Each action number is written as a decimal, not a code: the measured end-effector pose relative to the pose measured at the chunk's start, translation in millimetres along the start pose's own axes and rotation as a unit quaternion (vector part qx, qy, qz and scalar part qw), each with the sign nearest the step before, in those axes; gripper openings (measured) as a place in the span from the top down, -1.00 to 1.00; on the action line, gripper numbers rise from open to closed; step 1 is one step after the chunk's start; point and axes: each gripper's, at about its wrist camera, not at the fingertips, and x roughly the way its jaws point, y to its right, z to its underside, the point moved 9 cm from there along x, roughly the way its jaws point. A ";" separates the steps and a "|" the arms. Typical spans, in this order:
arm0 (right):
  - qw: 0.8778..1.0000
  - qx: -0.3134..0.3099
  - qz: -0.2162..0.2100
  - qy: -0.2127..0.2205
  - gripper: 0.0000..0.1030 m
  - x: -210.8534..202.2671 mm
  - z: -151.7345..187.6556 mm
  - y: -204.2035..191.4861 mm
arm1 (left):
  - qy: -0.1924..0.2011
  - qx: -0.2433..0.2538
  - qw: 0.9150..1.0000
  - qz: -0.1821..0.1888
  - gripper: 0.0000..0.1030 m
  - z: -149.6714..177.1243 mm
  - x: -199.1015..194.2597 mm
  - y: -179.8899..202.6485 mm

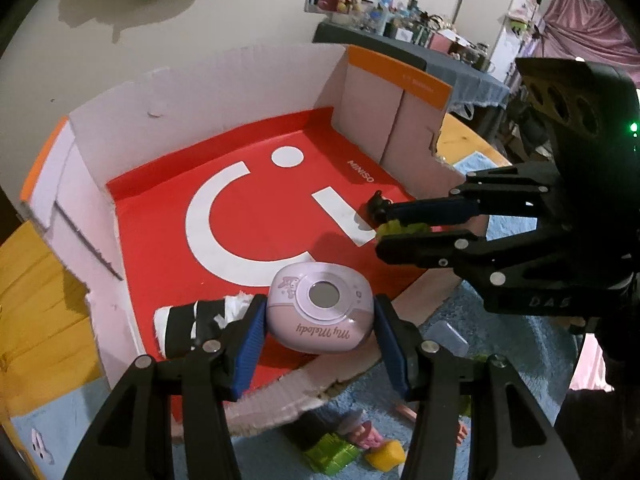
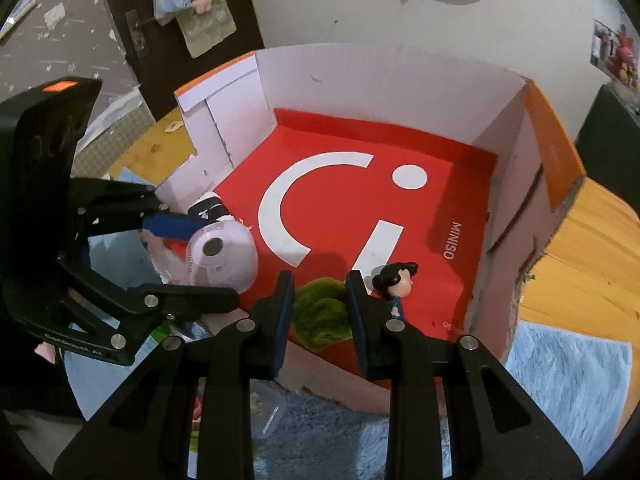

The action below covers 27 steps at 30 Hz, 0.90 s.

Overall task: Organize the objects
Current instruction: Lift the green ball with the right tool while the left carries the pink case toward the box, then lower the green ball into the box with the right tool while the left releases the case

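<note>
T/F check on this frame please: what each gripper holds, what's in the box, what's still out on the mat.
1. The left gripper is clamped on the pink My Melody gadget. True.
2. The right gripper is open and empty. False: it is shut on a green fuzzy piece.
3. The cardboard box has a red floor. True.
4. The yellow block lies inside the box. False: it is outside, on the blue mat.

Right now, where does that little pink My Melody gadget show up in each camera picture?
Left wrist view: pink gadget low centre, clamped in the left tool.
Right wrist view: same gadget left of centre.
Shared landmark: the white smile logo on the red box floor.
</note>
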 end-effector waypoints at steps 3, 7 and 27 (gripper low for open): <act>1.000 -0.010 -0.003 -0.013 0.51 6.1 -1.0 -1.1 | -0.015 0.005 1.000 0.010 -0.06 -1.2 6.5 -0.9; 0.999 -0.019 -0.005 -0.032 0.51 12.6 -0.2 -1.7 | -0.032 0.019 0.999 0.008 -0.06 -3.4 13.4 -1.9; 0.997 -0.029 -0.007 -0.075 0.50 18.1 6.9 2.6 | -0.077 0.025 0.996 0.026 -0.06 -3.1 28.7 -1.9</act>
